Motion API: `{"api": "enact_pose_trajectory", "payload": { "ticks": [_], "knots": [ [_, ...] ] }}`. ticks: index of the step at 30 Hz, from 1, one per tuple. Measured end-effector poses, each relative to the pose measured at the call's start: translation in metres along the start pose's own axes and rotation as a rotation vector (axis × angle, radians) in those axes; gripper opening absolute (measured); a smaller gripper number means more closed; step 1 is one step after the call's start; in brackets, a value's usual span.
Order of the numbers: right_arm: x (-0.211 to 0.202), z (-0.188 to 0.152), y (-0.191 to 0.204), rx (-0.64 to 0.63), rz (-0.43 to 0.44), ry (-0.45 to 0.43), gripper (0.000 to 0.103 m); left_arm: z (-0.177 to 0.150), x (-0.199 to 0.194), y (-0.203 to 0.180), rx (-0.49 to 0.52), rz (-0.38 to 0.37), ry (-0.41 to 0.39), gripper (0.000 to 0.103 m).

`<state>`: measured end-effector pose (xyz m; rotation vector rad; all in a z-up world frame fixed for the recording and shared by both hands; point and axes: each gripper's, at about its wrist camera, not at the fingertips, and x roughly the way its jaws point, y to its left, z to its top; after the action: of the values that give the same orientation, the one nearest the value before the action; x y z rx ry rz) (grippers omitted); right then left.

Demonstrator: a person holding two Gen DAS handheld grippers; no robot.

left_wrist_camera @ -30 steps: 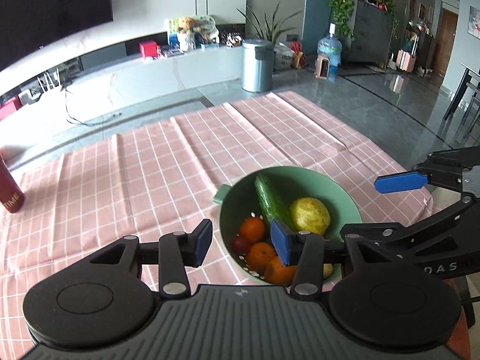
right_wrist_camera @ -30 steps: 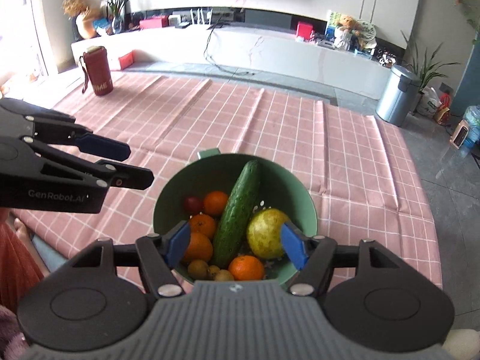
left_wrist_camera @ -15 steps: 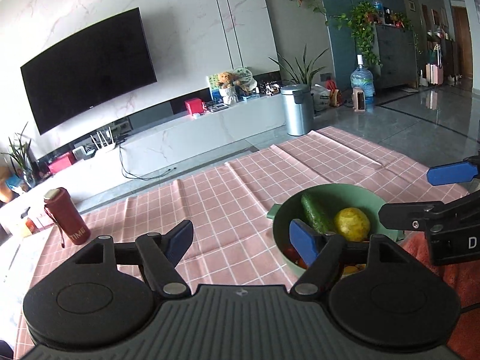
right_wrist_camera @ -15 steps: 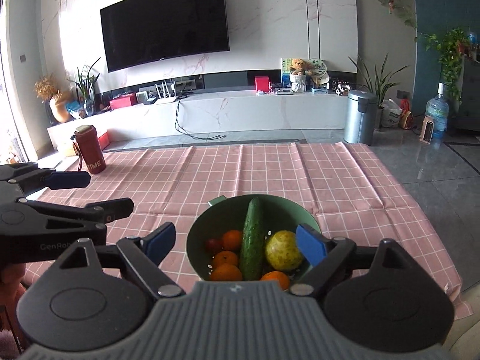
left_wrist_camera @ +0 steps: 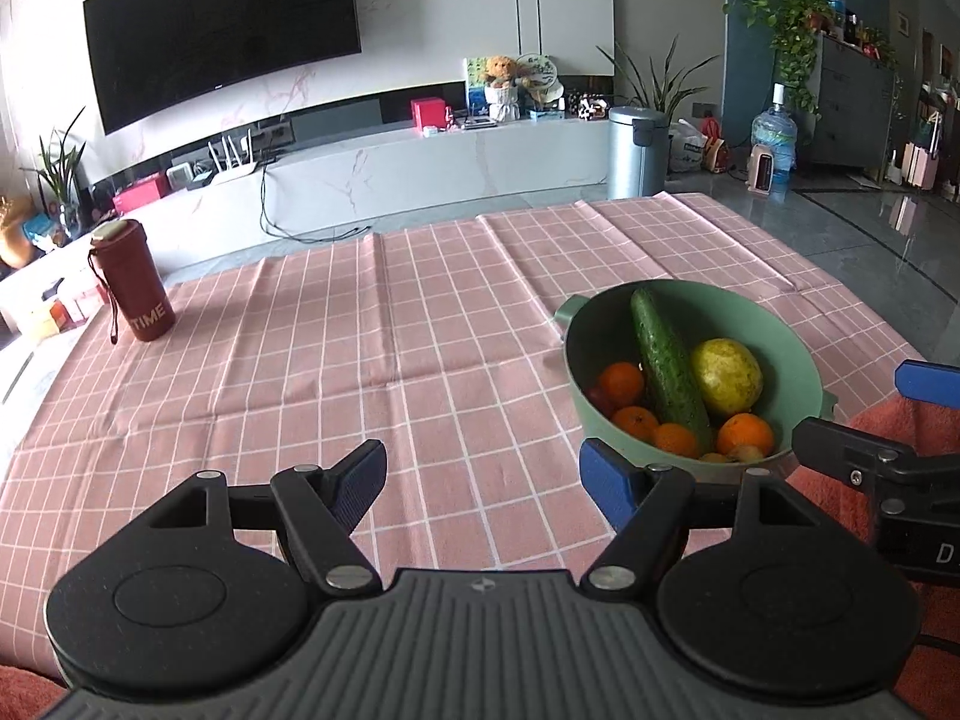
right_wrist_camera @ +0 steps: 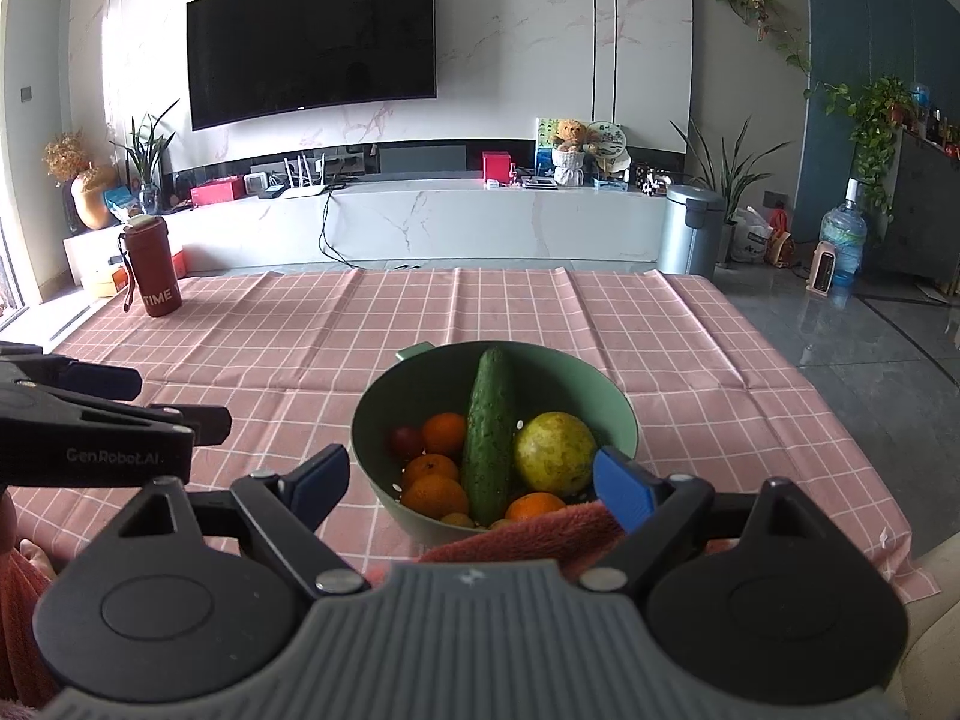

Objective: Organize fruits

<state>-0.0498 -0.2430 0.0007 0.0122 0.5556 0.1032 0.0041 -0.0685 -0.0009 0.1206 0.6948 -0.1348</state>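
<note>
On the near right part of the table point(left_wrist_camera: 360, 360) sits the green bowl point(right_wrist_camera: 618, 414), just ahead of the right gripper point(right_wrist_camera: 468, 483), whose jaws stand wide and empty with the bowl's near rim between them. The left gripper point(left_wrist_camera: 480, 471) hangs over bare cloth, jaws wide, nothing in them, the bowl off beside its right finger. Inside: a cucumber point(right_wrist_camera: 489, 438) propped on the far rim, a yellow-green fruit point(right_wrist_camera: 555, 453) to its right, oranges point(right_wrist_camera: 435, 495) and a small red fruit point(right_wrist_camera: 405, 439) on its left. A red bottle point(left_wrist_camera: 135, 288) stands well apart at the far left corner. Pink checked cloth, television point(right_wrist_camera: 312, 39) beyond.
</note>
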Motion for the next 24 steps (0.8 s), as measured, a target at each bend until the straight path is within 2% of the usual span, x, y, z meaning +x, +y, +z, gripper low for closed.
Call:
{"api": "enact_pose_trajectory", "payload": {
  "ticks": [9,24],
  "knots": [
    [0.014,-0.011,0.0,0.012,-0.001,0.037,0.086,-0.017,0.011,-0.001,-0.001,0.014,0.046,0.086],
    [0.014,-0.014,-0.004,0.029,0.013,0.027,0.087,-0.016,0.01,-0.003,0.005,0.024,0.054,0.086]
  ]
}}
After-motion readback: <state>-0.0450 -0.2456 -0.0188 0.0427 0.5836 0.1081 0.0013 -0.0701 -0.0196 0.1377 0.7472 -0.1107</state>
